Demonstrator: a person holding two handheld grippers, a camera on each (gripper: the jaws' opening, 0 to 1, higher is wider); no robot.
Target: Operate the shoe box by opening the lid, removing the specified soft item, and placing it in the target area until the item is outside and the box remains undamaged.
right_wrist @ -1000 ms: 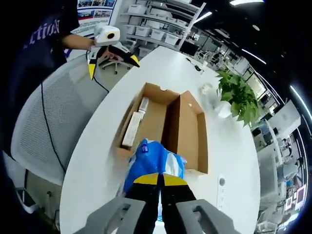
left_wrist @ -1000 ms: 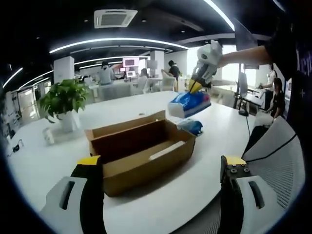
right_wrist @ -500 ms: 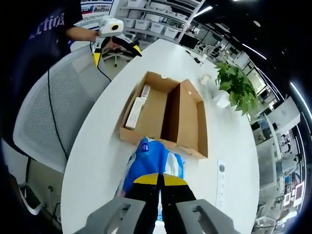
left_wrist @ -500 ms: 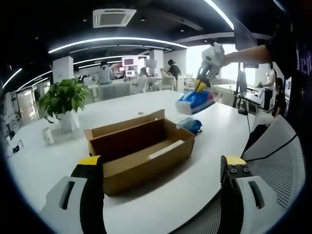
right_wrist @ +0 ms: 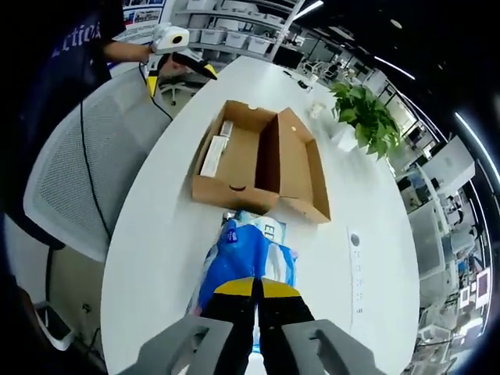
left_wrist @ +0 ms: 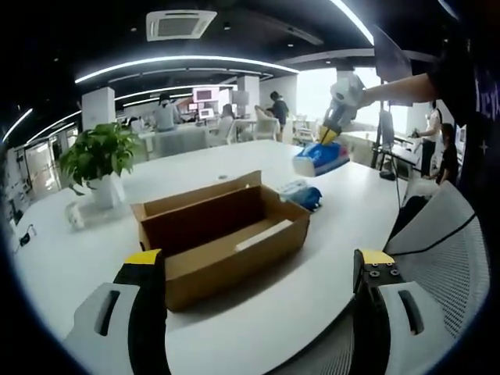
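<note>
While the shoe box (right_wrist: 258,164) sits open in the upper middle of the right gripper view, its lid (right_wrist: 301,168) is flipped back beside it so a gripper can reach in from above. At the bottom middle of that view, the right gripper (right_wrist: 254,291) has its yellow tips pressed together on a soft blue pack (right_wrist: 246,262). The pack looks like tissues in a blue wrapper. It hangs above the white table (right_wrist: 156,234), just outside the near end of the box, so the soft thing is already out. I think it is held up high so it will not bump the cardboard and bend it.

Seen from the left gripper view, the same pack (left_wrist: 321,158) is at the upper right, past the far end of the box (left_wrist: 223,234). Another blue pack (left_wrist: 303,194) lies on the table just beside the box there. That may be the spot for putting things down.

At the bottom of this view the left gripper (left_wrist: 258,269) has its jaws wide apart and holds nothing. It waits near the front of the box, I think to steady it if needed.
</note>
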